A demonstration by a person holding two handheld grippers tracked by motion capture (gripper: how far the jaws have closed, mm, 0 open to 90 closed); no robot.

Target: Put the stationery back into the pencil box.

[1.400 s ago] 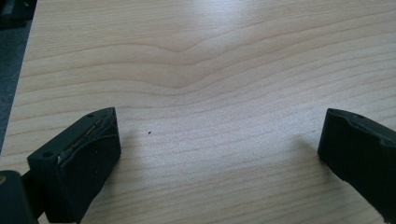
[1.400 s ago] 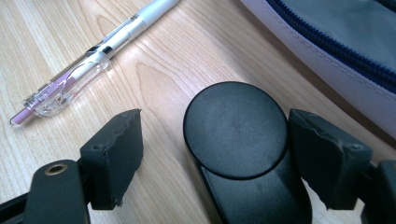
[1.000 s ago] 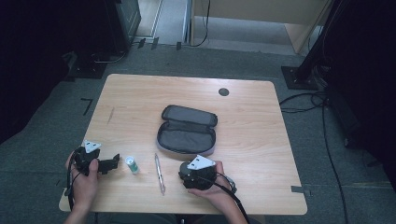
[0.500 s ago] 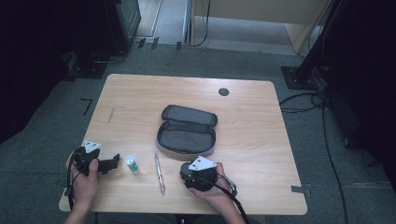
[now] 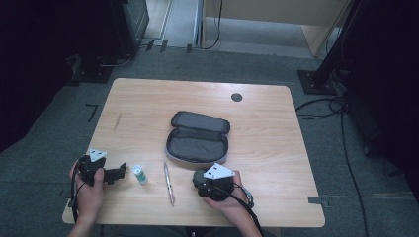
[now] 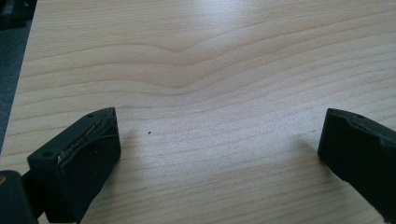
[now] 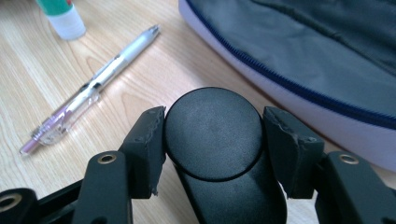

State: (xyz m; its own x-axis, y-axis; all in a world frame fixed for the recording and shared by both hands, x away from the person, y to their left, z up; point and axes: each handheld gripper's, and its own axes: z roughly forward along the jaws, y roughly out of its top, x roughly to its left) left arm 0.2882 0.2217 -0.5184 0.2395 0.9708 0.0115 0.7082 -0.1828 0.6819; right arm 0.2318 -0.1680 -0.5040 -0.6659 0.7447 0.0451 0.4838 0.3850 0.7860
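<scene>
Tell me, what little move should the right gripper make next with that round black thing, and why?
Probably carry the round black object up over the open pencil case and lower it in. The right gripper is shut on it, fingers pressing both sides, and the case lies unzipped just beyond it. The pen and glue stick lie loose on the table, and the left gripper is open.

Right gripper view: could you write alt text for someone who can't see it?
The right gripper has its two black fingers clamped on a round black object above a wooden table. A clear pen and a white-capped green tube lie to the left, an open grey pencil case to the right.
</scene>
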